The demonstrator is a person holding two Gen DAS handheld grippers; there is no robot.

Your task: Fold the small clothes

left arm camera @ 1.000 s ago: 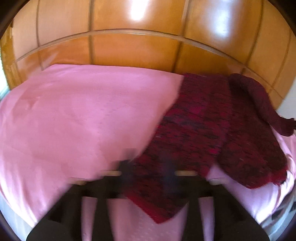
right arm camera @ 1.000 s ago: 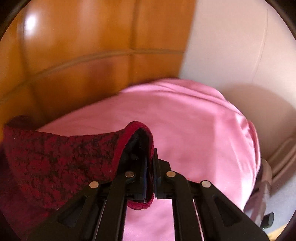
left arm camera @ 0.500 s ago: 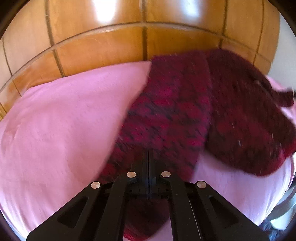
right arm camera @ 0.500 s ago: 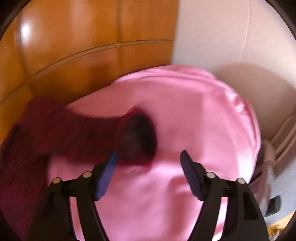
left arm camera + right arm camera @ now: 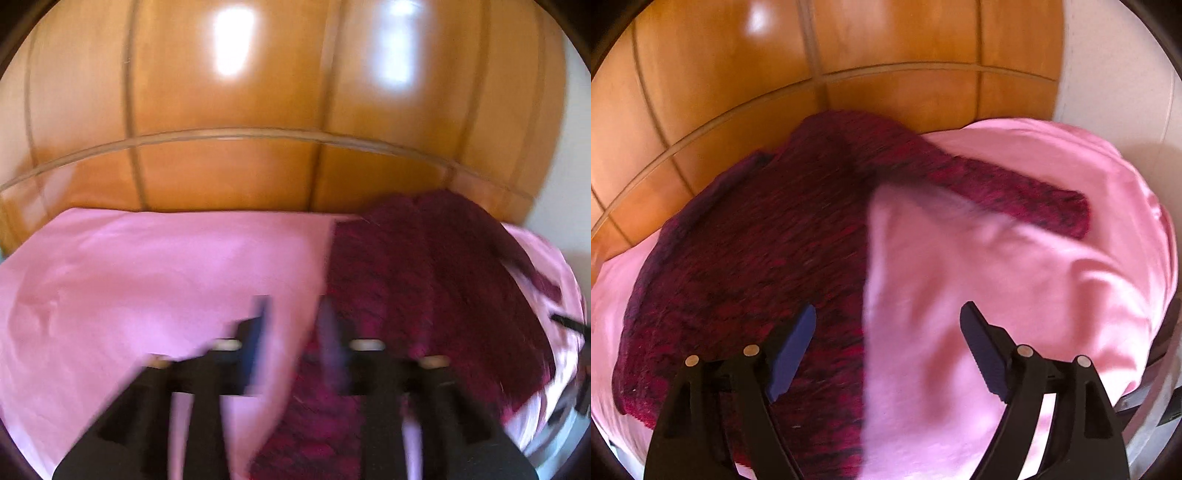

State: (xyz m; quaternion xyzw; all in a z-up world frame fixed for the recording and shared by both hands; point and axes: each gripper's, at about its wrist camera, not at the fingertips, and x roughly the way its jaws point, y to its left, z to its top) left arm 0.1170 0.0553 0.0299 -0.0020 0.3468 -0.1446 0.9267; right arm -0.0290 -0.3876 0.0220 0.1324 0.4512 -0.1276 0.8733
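A dark red knitted sweater (image 5: 750,258) lies on the pink bed sheet (image 5: 1015,288), partly folded, with one sleeve (image 5: 1027,199) stretched out to the right. In the left wrist view the sweater (image 5: 436,280) lies at the right on the sheet (image 5: 147,280). My right gripper (image 5: 888,354) is open and empty, just above the sweater's right edge. My left gripper (image 5: 293,339) is blurred, with a gap between its fingers, open over the sweater's left edge.
A glossy wooden headboard (image 5: 258,110) rises behind the bed. A white wall (image 5: 1119,74) stands to the right. The bed's right edge (image 5: 1160,332) drops off toward dark items on the floor.
My right gripper let go of the sleeve, which now lies flat on the sheet, and pulled back. My left gripper was shut on the sweater's edge half a second ago and has opened.
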